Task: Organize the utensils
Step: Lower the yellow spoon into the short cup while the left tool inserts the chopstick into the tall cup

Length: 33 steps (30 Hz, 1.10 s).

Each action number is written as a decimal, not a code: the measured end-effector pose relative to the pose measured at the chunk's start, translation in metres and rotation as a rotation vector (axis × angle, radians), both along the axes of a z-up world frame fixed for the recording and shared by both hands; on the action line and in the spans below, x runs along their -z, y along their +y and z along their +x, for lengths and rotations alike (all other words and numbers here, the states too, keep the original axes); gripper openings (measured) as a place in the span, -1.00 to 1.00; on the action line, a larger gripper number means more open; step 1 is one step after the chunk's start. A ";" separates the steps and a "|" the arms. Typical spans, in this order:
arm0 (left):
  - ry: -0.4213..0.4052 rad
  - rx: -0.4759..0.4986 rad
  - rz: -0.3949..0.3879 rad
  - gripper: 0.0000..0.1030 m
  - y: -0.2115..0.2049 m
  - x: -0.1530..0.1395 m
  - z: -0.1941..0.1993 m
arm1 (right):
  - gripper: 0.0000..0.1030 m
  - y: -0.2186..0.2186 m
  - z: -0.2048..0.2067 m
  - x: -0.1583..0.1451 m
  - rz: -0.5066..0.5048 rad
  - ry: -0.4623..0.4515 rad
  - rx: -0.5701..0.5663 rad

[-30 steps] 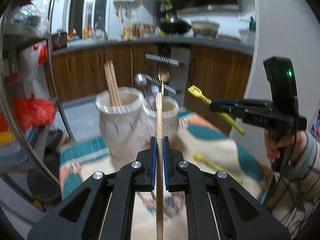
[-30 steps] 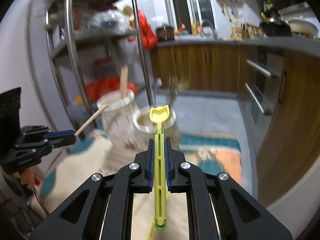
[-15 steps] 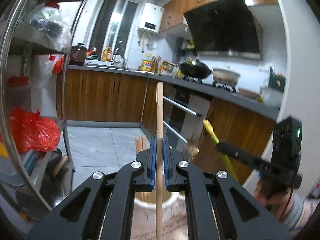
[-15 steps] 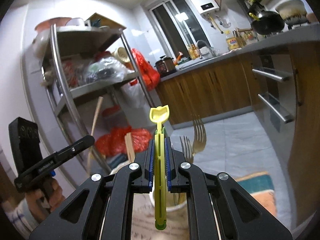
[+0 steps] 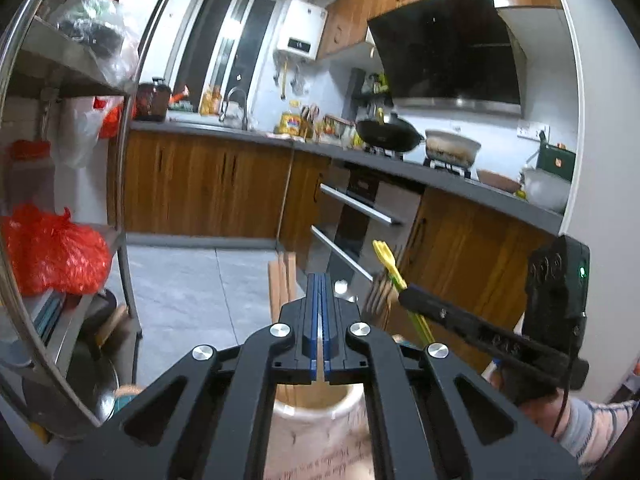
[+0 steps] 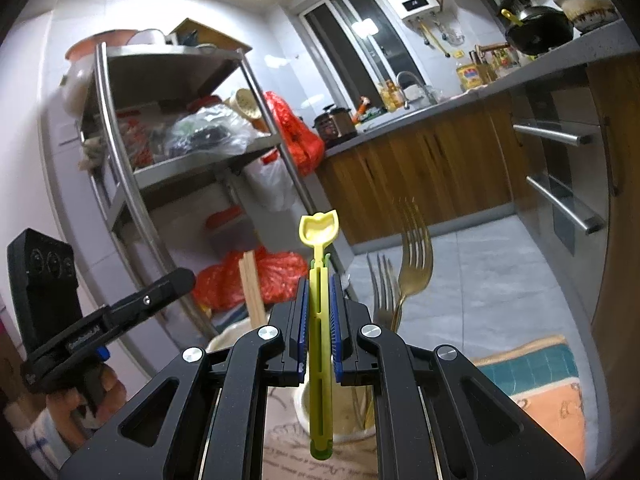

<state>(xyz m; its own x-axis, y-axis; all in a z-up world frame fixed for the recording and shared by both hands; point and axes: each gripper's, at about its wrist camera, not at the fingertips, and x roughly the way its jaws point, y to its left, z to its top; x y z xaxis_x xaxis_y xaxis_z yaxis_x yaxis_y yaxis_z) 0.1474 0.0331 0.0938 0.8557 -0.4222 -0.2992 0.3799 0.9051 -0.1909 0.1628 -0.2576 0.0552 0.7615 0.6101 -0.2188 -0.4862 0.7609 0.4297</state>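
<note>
Below your left tool [image 5: 319, 316] the counter is covered by a patterned cloth [image 6: 532, 372], cream with teal and orange patches. A cream ceramic pot [image 5: 316, 412] stands on it right under that tool's tips. Under your right tool [image 6: 319, 312] a second cream pot [image 6: 348, 416] stands on the same cloth, its rim just below the tips.

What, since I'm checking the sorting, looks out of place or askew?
Nothing stands out: chopsticks stand in one white jar, forks in the other jar, and the right gripper holds the yellow utensil straight.
</note>
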 end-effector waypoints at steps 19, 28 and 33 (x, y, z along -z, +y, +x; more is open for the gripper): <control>0.445 -0.239 0.298 -0.32 0.019 0.107 -0.034 | -0.79 -0.009 -0.051 -0.009 -0.064 -0.021 0.008; 0.545 -0.299 0.366 -0.25 0.013 0.130 -0.019 | -0.79 -0.014 -0.061 -0.010 -0.063 -0.034 0.005; 0.547 -0.313 0.356 -0.72 0.018 0.129 -0.011 | -0.79 -0.018 -0.064 -0.011 -0.050 -0.038 0.005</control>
<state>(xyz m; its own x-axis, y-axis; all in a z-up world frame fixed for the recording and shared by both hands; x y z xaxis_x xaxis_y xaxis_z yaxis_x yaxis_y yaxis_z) 0.1363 0.0508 -0.0356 0.6089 0.0206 -0.7930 0.0269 0.9985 0.0466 0.0992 -0.2752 0.0661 0.7731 0.5948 -0.2202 -0.4971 0.7838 0.3722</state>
